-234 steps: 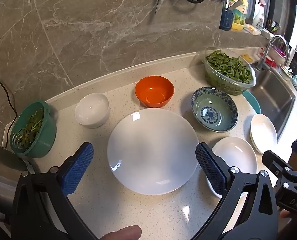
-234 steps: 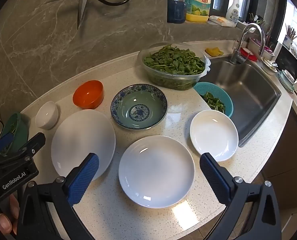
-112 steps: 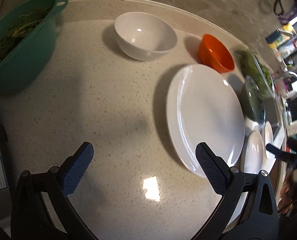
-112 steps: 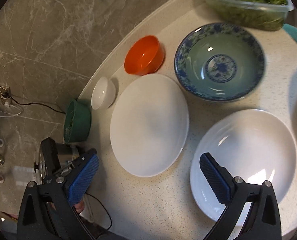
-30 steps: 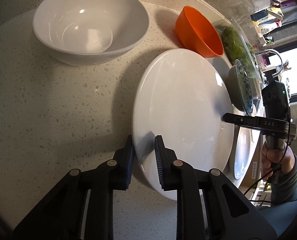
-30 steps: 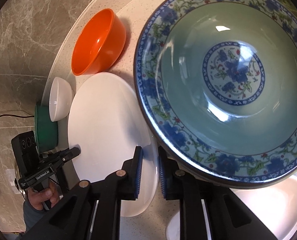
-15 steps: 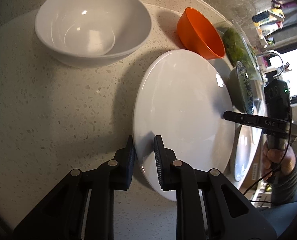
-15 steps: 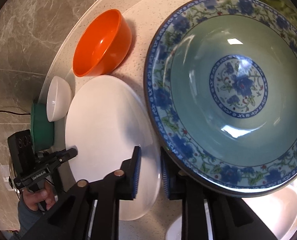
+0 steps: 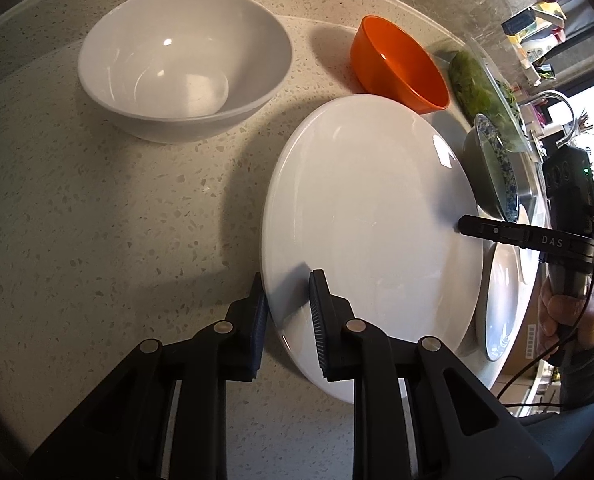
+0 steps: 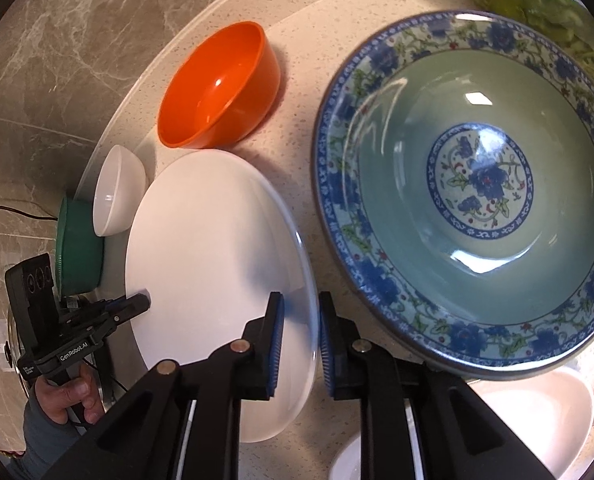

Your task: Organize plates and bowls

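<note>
Bare counter (image 9: 109, 208) lies left of the plate (image 9: 369, 216); bowls (image 9: 185, 64) crowd elsewhere.

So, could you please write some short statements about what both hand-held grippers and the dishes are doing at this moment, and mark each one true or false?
1. The left hand-held gripper is closed on the rim of the large white plate. True.
2. The right hand-held gripper grips the orange bowl. False: it is closed on the opposite rim of the same white plate.
3. The white bowl holds green leaves. False: it is empty.
4. The blue patterned bowl is empty inside. True.
5. The orange bowl is stacked inside the white bowl. False: they stand apart on the counter.
</note>
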Action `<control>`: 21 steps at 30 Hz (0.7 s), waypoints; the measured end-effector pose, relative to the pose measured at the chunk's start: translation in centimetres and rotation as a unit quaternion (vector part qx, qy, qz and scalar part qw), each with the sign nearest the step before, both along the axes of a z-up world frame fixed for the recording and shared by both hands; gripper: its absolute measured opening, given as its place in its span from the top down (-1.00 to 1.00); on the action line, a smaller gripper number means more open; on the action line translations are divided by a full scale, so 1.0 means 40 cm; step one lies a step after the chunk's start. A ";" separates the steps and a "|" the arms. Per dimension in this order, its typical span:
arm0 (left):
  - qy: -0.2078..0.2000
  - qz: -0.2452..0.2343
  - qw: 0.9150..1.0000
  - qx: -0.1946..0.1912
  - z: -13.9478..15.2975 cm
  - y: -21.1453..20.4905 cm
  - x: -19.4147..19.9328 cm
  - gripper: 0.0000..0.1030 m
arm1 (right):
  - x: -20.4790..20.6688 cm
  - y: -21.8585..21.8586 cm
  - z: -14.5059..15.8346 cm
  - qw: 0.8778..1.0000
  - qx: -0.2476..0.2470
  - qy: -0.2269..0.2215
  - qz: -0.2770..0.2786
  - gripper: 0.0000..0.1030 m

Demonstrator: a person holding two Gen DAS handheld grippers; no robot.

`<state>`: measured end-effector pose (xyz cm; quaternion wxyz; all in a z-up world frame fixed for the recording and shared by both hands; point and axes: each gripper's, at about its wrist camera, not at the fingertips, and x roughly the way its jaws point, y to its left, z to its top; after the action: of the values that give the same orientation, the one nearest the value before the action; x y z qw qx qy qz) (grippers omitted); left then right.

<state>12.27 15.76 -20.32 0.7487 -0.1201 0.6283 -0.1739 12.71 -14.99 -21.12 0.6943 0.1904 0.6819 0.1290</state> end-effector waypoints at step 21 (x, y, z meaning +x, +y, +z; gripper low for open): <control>-0.025 0.009 1.000 0.003 0.167 0.029 -0.193 0.64 | -0.127 0.022 0.141 0.999 0.016 -0.034 0.012 0.62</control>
<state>4.54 16.92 -13.63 0.7662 -0.1192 0.6086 -0.1683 7.62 -14.12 -15.49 0.7122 0.1885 0.6583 0.1545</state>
